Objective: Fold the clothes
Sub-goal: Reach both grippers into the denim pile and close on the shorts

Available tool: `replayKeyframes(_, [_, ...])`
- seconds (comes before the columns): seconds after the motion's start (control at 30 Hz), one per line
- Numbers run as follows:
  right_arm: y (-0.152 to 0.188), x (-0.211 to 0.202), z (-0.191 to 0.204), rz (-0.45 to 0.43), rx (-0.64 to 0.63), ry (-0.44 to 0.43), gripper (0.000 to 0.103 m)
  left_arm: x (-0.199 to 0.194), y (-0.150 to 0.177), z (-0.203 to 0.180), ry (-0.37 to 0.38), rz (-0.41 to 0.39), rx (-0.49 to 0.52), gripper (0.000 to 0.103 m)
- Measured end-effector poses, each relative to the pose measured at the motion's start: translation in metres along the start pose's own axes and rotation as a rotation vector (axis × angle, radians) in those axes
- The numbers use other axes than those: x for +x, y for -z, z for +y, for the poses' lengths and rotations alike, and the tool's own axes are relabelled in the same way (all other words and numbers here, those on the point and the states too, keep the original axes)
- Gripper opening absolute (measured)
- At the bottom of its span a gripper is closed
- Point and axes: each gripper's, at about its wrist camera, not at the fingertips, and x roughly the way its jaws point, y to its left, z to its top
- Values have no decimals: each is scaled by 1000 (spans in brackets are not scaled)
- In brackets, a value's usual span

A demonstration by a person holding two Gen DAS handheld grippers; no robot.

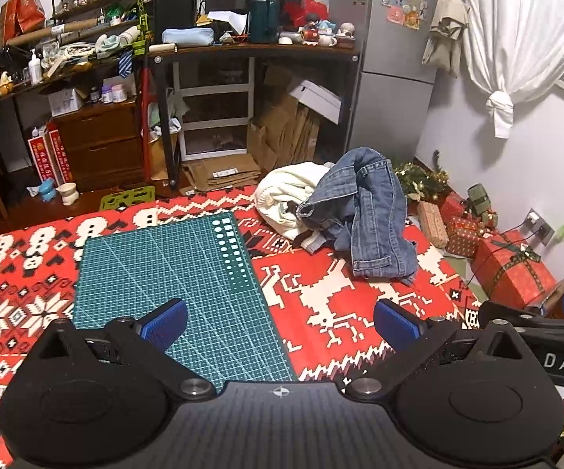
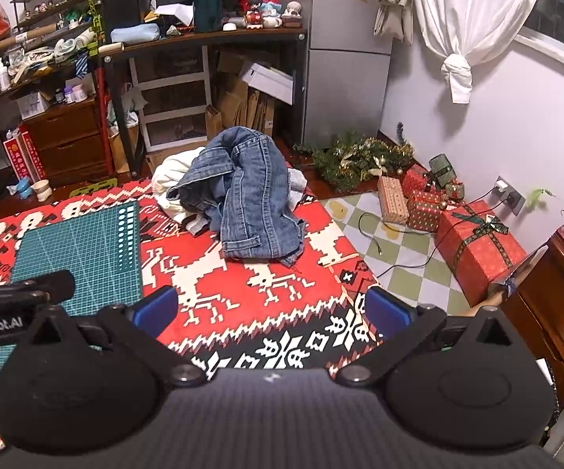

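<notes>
A crumpled pair of blue jeans [image 1: 368,219] [image 2: 250,199] lies heaped on a white garment [image 1: 286,199] [image 2: 168,176] at the far right corner of the red patterned cloth [image 1: 321,297] [image 2: 250,285]. A small grey garment [image 1: 315,243] pokes out under the pile. My left gripper [image 1: 280,324] hangs open over the near edge of a green cutting mat [image 1: 165,269] [image 2: 82,250], with nothing between its blue pads. My right gripper [image 2: 270,310] is open too, above the cloth, well short of the jeans. Neither gripper touches the clothes.
Past the cloth's far edge are a dark desk [image 1: 254,54], cluttered shelves [image 1: 86,39], a drawer unit [image 1: 211,105], cardboard [image 1: 286,133] and a grey fridge [image 2: 344,58]. Wrapped gift boxes [image 2: 477,246], a garland [image 2: 360,156] and a cable [image 2: 383,242] lie on the checked floor at right.
</notes>
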Motion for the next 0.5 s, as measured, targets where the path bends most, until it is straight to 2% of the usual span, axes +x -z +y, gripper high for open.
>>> replayKeyframes(0.17, [16, 29, 6, -7, -30, -11, 103, 18, 9, 6, 10, -20, -37, 103])
replayKeyframes(0.37, [29, 63, 17, -14, -87, -14, 103, 53, 16, 14, 67, -1, -90, 102])
replayKeyframes(0.5, [34, 88, 23, -42, -95, -49, 103, 73, 21, 21, 94, -11, -136, 103])
